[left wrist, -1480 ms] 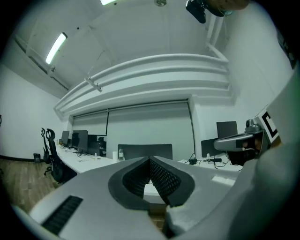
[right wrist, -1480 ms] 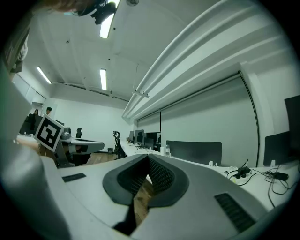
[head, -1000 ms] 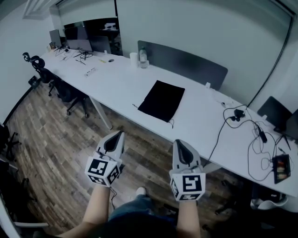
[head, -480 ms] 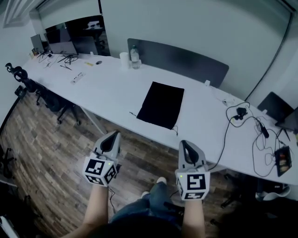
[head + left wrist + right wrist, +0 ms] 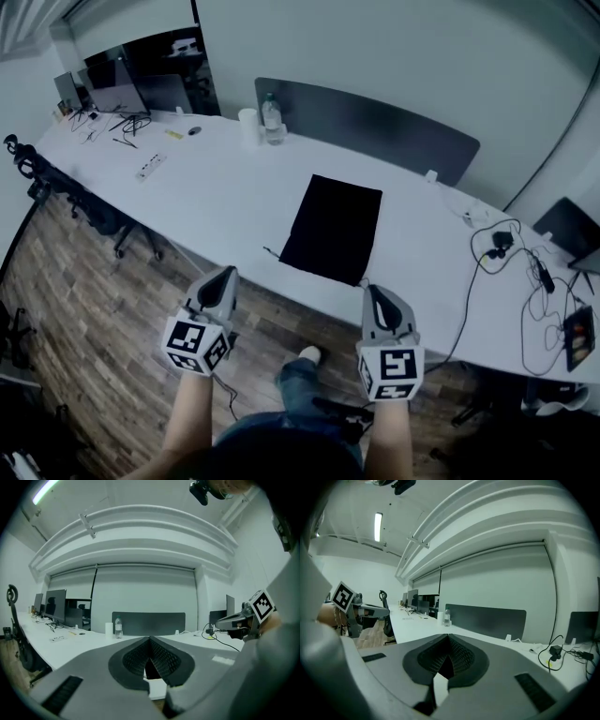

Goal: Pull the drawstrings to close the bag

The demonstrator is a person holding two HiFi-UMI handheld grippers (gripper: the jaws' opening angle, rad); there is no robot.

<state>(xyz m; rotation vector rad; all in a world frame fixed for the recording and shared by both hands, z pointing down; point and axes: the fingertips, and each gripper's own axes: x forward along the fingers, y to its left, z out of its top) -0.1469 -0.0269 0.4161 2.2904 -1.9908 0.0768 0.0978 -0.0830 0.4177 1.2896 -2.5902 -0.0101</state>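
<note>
A flat black drawstring bag (image 5: 332, 229) lies on the long white table (image 5: 216, 187), its near end close to the front edge. A thin drawstring end (image 5: 271, 252) trails from its near left corner; another hangs at the near right corner. My left gripper (image 5: 225, 279) is held over the floor short of the table, left of the bag, jaws shut and empty. My right gripper (image 5: 376, 294) is level with it, just below the bag's near right corner, also shut on nothing. Both gripper views look across the table with the jaw tips (image 5: 150, 639) (image 5: 449, 637) pressed together.
A grey divider panel (image 5: 366, 122) stands behind the bag, with a water bottle (image 5: 272, 119) and a white cup (image 5: 247, 125) at its left. Cables (image 5: 511, 253) and a small device lie to the right. Monitors (image 5: 141, 92) stand far left, office chairs (image 5: 56, 187) below them. Wooden floor underfoot.
The head view has shifted closer to the table, so the bag now sits nearly centred ahead. Both grippers stay shut and hold their place in front of the body.
</note>
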